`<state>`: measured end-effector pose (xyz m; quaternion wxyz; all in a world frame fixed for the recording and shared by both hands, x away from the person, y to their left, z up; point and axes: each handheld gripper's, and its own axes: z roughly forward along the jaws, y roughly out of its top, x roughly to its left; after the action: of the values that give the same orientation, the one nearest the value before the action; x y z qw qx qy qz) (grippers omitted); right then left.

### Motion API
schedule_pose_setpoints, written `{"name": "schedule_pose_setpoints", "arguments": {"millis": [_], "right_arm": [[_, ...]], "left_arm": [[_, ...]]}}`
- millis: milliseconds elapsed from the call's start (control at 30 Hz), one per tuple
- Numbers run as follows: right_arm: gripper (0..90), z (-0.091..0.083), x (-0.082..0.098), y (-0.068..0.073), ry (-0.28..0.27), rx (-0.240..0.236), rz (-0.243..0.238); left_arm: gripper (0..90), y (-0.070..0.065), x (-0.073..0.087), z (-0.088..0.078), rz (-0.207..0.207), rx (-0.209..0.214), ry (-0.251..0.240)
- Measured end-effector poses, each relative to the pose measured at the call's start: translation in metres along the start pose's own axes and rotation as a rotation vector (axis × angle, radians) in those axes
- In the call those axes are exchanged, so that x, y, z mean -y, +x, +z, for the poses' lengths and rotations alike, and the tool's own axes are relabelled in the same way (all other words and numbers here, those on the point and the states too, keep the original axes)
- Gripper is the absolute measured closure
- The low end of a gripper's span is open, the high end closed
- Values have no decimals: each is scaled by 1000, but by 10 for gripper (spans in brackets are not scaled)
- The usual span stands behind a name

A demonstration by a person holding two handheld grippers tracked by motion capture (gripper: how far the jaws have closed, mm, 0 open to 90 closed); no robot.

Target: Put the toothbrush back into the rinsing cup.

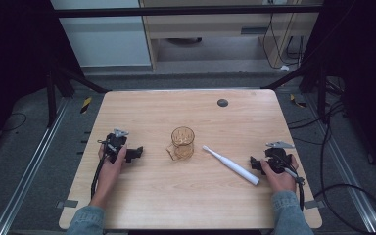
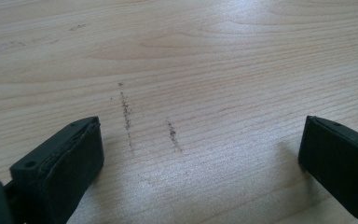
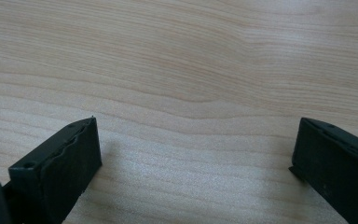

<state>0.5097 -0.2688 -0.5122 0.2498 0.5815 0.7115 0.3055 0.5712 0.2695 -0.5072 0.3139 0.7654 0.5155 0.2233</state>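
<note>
wooden worktop [image 1: 142, 196] seen from above. toothbrush [image 1: 231, 164] laid diagonally, head toward cup [image 1: 182, 143], handle end just beside right gripper [image 1: 254, 164], whose jaws are held wide, empty. left gripper [image 1: 136, 153] likewise wide, farther off. right hand judged nearer for pickup.

amber glass cup [image 1: 182, 142], white toothbrush [image 1: 231, 165], light woodgrain table [image 1: 147, 107].

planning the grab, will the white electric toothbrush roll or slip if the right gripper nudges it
The white electric toothbrush lies flat, its body rounded and smooth, so a sideways nudge would probably roll it. It looks stiff, and likely slippery between open jaws like the right gripper has.
</note>
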Motion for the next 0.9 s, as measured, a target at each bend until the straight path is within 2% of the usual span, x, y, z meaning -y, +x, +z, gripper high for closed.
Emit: {"name": "schedule_pose_setpoints", "arguments": {"millis": [467, 600, 667, 700, 733, 767, 833, 900], "right_arm": [[13, -1, 1, 2, -1, 2, -1], [39, -2, 2, 2, -3, -8, -2], [137, -5, -1, 3, 1, -12, -16], [120, -8, -2, 3, -10, -7, -37], [136, -18, -6, 5, -33, -11, -60], [136, -18, -6, 5, -33, -11, -60], [135, -32, -11, 12, -39, -10, -100], [129, -41, -16, 18, -39, -22, -115]], "left_arm": [[0, -2, 2, -2, -14, -17, -1], [0, -2, 2, -2, -16, -17, -2], [0, -2, 2, -2, -13, -18, 0], [0, -2, 2, -3, -12, -19, 3], [0, -2, 2, -3, -12, -19, 2], [0, -2, 2, -3, -13, -19, 3], [0, -2, 3, -3, -17, -23, 1], [0, -3, 3, -3, -20, -26, 1]]}}
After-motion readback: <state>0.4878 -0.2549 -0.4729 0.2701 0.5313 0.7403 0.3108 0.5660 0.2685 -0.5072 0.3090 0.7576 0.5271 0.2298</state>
